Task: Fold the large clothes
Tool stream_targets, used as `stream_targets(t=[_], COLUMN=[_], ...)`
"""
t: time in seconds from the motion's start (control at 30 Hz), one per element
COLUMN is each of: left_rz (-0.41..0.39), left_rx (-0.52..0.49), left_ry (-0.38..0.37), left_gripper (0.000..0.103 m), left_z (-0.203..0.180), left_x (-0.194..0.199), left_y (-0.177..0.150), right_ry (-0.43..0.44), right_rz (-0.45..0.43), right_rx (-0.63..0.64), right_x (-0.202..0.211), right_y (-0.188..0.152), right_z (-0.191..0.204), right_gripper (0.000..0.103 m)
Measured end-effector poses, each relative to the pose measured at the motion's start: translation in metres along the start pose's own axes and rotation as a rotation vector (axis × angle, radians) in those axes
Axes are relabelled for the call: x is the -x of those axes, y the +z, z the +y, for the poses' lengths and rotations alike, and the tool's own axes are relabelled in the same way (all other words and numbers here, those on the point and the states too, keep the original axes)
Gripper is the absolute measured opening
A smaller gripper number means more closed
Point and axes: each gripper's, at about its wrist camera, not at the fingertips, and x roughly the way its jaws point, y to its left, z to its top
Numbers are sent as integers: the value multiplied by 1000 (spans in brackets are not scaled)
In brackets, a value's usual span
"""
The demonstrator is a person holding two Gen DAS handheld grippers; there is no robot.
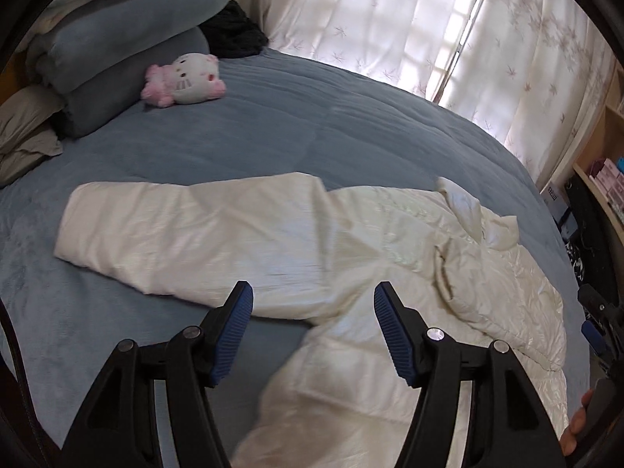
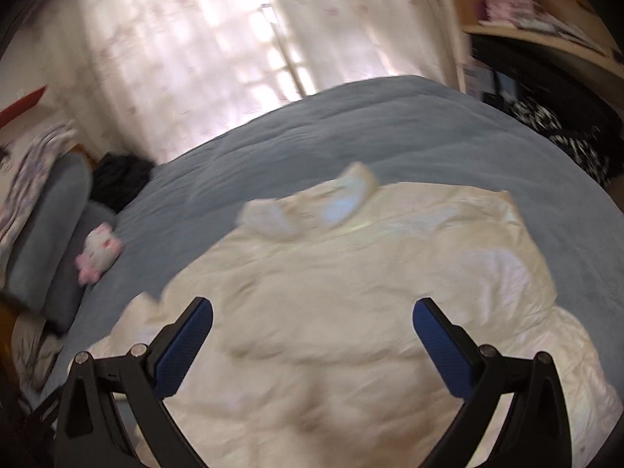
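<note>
So the cream puffer jacket is lying on the blue bed, one sleeve stretched out sideways, body still rumpled. Barely started, I'd say. Left claw and right claw are both spread, holding nothing.

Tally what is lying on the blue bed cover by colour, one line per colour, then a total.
Cream white: 1, the puffer jacket, spread across the bed cover.
Pink and white: 1, the cat plush toy.
Blue-grey: 1, the stack of folded blankets.
Black: 1, a dark bundle of cloth.
Total: 4
</note>
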Motion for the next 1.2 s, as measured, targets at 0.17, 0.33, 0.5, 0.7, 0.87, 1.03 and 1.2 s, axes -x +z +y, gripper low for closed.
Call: stream_targets(t=[0.17, 0.33, 0.5, 0.7, 0.87, 1.03, 1.2], left_rz=[6, 29, 73, 130, 94, 50, 22], left_rx=[77, 224, 371, 487, 590, 648, 605], left_ry=[-58, -110, -197, -239, -319, -306, -230], left_gripper=[66, 66, 66, 66, 66, 63, 11], left_z=[49, 119, 179, 222, 246, 258, 250], left_x=[-2, -18, -44, -82, -104, -117, -121], left_y=[0, -6, -17, -29, -29, -9, 10], right_ry=[74, 106, 124, 176, 206, 211, 173], right_rz=[-2, 12, 77, 163, 166, 186, 130], right_rx=[103, 211, 296, 342, 405, 419, 388], right_x=[10, -4, -37, -69, -79, -90, -87], right_y=[-18, -37, -64, -91, -106, -116, -113], right_z=[62, 124, 174, 215, 236, 236, 223], right_gripper=[103, 103, 103, 103, 103, 103, 103])
